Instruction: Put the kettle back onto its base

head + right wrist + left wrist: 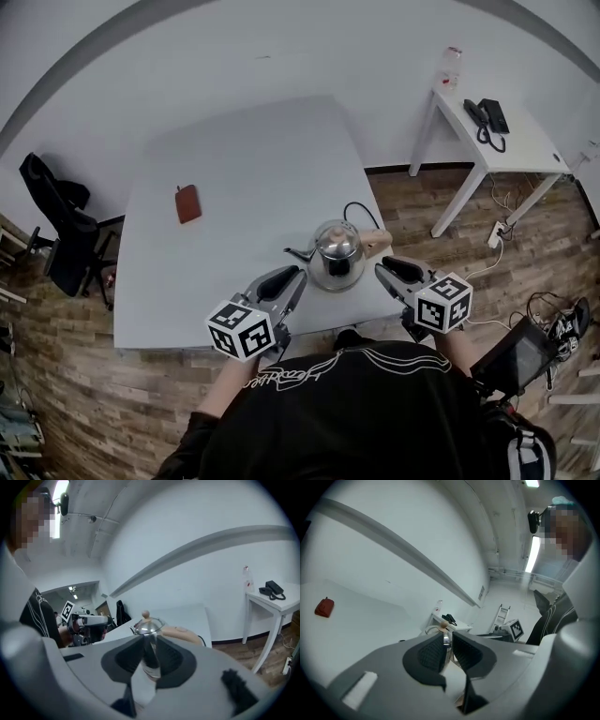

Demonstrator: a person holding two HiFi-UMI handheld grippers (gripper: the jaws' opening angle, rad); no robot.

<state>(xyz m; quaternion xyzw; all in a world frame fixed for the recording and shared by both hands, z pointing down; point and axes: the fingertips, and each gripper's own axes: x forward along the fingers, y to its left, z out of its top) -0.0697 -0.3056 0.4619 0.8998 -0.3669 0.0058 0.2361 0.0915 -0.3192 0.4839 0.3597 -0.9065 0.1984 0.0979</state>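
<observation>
A steel kettle (pixel 336 249) with a thin spout to the left and a pale wooden handle (pixel 376 244) to the right stands near the front edge of the white table (pixel 234 159). A black cord (pixel 360 210) loops behind it. Its foot is too small to make out. My left gripper (pixel 292 276) hovers just left of the kettle, apart from it, with a narrow empty gap between its jaws (pixel 449 644). My right gripper (pixel 383 268) is just right of the kettle, open and not touching it. In the right gripper view the kettle (pixel 147 626) shows beyond the gripper (pixel 149 645).
A red pouch (pixel 187 202) lies on the table's left half. A black chair (pixel 58 234) stands at the table's left. A small white side table (pixel 525 150) with a black phone (pixel 487 117) and a bottle (pixel 452 66) stands at the right, with cables (pixel 497 232) on the floor.
</observation>
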